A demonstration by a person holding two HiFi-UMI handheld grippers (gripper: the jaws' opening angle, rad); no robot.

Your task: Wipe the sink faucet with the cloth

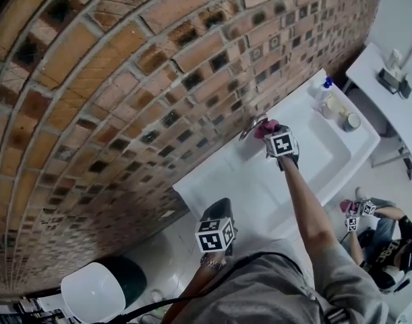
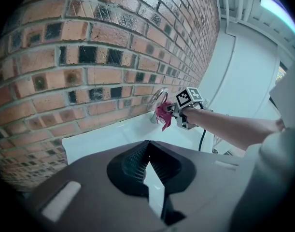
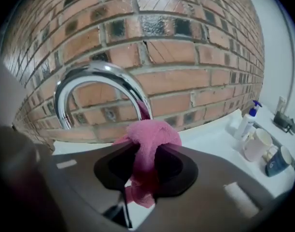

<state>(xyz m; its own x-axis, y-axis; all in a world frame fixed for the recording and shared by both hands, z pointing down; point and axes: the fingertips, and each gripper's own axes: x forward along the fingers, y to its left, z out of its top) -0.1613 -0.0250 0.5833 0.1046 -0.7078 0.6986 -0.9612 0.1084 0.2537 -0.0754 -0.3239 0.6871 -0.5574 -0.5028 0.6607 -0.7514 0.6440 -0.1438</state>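
A curved chrome faucet [image 1: 252, 127] [image 3: 96, 77] [image 2: 159, 97] rises at the back of the white sink [image 1: 226, 177], against the brick wall. My right gripper [image 1: 270, 133] [image 3: 146, 152] [image 2: 175, 111] is shut on a pink cloth [image 1: 266, 127] [image 3: 153, 141] [image 2: 163, 115], and the bunched cloth presses against the right leg of the faucet's arch. My left gripper [image 1: 220, 208] [image 2: 149, 143] hangs back off the sink's left end, its jaws shut with nothing between them.
A pump bottle [image 1: 322, 90] [image 3: 247, 121] and two cups [image 3: 257, 144] [image 3: 277, 161] stand on the sink's right rim. A white round bin [image 1: 94, 292] sits on the floor at lower left. Another person [image 1: 388, 238] crouches at lower right.
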